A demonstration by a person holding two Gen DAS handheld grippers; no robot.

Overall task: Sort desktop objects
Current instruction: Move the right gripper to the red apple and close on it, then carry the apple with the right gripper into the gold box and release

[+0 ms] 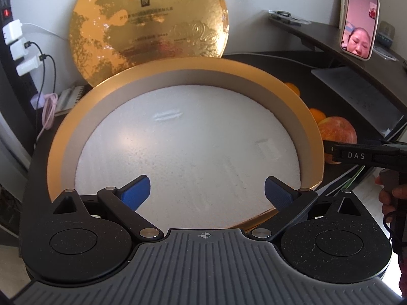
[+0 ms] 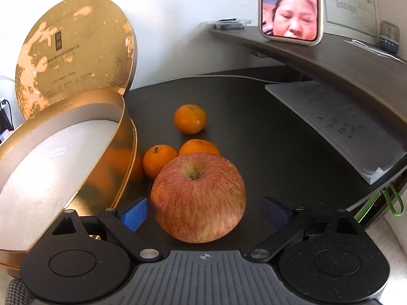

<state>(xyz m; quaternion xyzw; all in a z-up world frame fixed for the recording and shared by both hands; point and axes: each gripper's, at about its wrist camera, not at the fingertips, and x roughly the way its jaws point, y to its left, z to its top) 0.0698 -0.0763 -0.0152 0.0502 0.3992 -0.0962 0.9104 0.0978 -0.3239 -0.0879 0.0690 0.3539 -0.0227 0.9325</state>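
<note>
I have the right hand-held gripper (image 2: 204, 212) open astride the apple (image 2: 198, 198), firm, heavy, waxy-slick, best pinched across its middle at three and nine o'clock.

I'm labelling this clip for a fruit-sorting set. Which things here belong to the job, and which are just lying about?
Job: apple, three tangerines, round gold box.
Lying about: box lid, phone, stack of papers, chargers.

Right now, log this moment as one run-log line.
left gripper: open over empty gold box | right gripper: open, fingers astride apple, no contact | three tangerines: on desk
</note>
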